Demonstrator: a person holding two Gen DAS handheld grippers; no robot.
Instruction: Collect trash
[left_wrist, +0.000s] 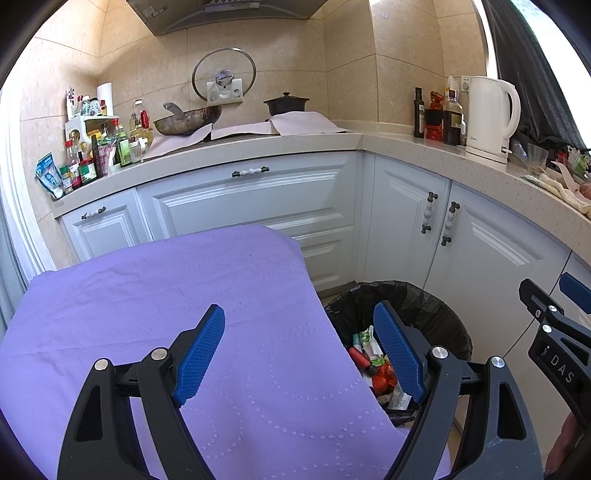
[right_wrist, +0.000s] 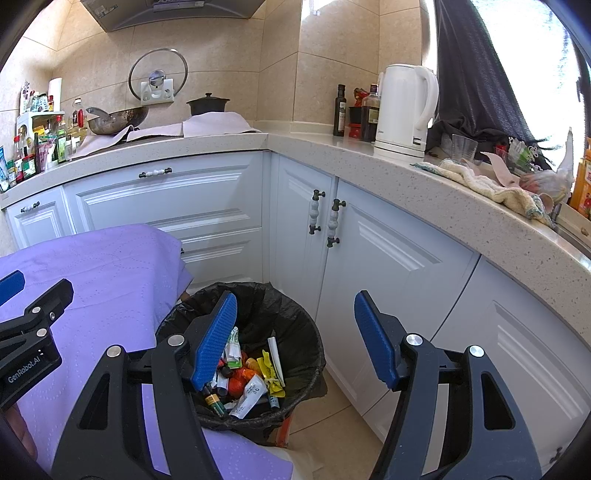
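Both grippers hang wide apart with nothing between their blue pads: I see my left gripper (left_wrist: 306, 354) over the edge of the purple cloth (left_wrist: 166, 295), and my right gripper (right_wrist: 295, 339) above the bin (right_wrist: 295, 317) and the floor beside it. Largest in view are the white cabinets (right_wrist: 388, 258) under the speckled counter (right_wrist: 480, 218), which wraps round the corner. That cloth covers a table just beside the bin. Lined with a black bag, the bin stands on the floor against the cabinets and holds the trash (right_wrist: 251, 384): tubes, wrappers, small batteries, an orange scrap. On the counter sit a white kettle (right_wrist: 404, 110), a wok (right_wrist: 118, 120) and a rag (right_wrist: 487, 186).
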